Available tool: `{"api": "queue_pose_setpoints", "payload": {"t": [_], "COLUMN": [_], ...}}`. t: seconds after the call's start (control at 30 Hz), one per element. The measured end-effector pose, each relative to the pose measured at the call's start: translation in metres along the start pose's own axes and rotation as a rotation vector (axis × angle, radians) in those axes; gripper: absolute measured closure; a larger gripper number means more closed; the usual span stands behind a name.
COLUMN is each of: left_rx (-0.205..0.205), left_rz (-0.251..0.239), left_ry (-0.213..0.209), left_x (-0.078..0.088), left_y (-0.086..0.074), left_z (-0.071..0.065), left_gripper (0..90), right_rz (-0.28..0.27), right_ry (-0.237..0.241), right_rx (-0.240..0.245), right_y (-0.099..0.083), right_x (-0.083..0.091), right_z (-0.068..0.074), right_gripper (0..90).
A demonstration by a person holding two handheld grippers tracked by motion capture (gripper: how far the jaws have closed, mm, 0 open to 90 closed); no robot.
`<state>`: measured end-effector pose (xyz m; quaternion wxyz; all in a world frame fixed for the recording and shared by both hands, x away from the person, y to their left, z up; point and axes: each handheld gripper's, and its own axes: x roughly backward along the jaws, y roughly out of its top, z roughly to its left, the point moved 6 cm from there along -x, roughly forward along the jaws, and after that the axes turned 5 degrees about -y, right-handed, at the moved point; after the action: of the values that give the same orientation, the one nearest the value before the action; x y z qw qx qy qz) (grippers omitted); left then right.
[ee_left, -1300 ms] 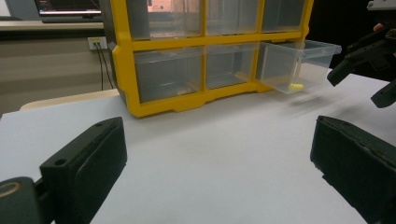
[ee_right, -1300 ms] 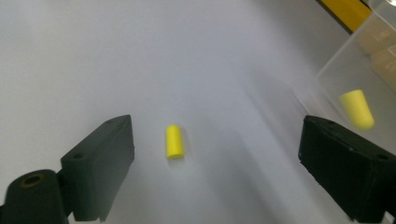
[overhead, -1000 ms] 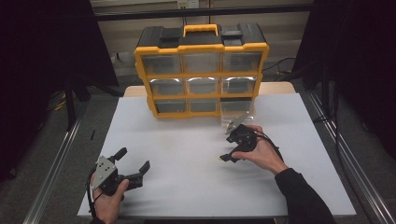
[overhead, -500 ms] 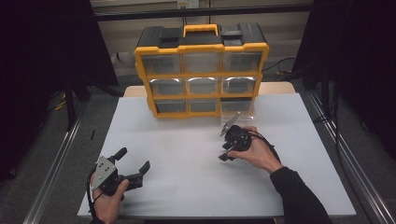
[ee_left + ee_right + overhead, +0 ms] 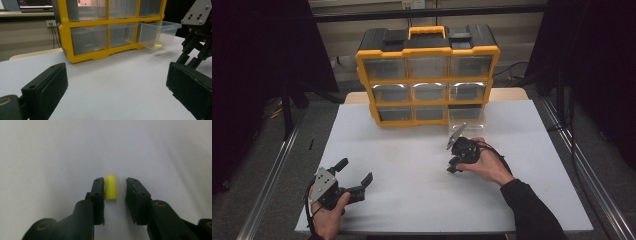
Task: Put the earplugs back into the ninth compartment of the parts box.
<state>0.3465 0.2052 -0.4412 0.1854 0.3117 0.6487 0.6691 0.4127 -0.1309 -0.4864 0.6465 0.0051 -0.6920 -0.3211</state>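
Right tongs (image 5: 115, 191) point down at the white desk (image 5: 412, 200), a little in front of the yellow drawer cabinet (image 5: 428, 75). Between the jaws lies a small yellow plug (image 5: 110, 187), rounded at one end, flat at the other, flat on the desk. Jaws have just been closing; the left one touches the plug's side, the right one stands clear with a gap, so no grip yet.

Left tongs (image 5: 354, 182) rest wide open near the desk's front edge, holding nothing.

Judgement: plug looks like soft foam, very light, squashes readily, not fragile, not slippery. It may roll or skid as one jaw nudges it. Best hold: across the middle of its length, gentle squeeze

Clear drawer (image 5: 157, 35) stands pulled out, bottom right of cabinet; a similar yellow piece (image 5: 157, 46) lies inside
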Motion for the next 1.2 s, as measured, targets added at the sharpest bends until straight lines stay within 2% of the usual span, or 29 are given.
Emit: {"api": "queue_pose_setpoints", "payload": {"t": [0.13,0.2,0.43,0.67,0.87,1.2], "left_rx": [0.0,-0.001,0.0,0.001,-0.001,-0.009], "left_rz": [0.0,0.0,0.0,-0.002,0.0,0.006], "left_ry": [0.0,0.0,-0.001,0.0,0.0,-0.001], "left_x": [0.0,0.0,0.0,0.0,0.0,0.0], "left_y": [0.0,0.0,0.0,0.0,0.0,0.0], "left_z": [0.0,0.0,0.0,0.0,0.0,0.0], "left_gripper": [3.8,3.8,3.8,3.8,3.8,3.8], "right_rz": [0.0,-0.007,-0.016,-0.059,-0.131,-0.212], "right_ry": [-0.009,0.007,0.013,0.011,-0.006,-0.025], "right_rx": [0.012,0.014,0.008,-0.008,-0.01,-0.023], "right_y": [0.0,0.0,0.0,0.001,0.002,0.005], "right_x": [-0.001,-0.001,0.001,0.011,0.02,0.04], "right_z": [0.0,0.001,0.001,-0.002,-0.005,-0.008], "right_gripper": [74.6,79.7,80.1,80.4,80.3,80.3]}}
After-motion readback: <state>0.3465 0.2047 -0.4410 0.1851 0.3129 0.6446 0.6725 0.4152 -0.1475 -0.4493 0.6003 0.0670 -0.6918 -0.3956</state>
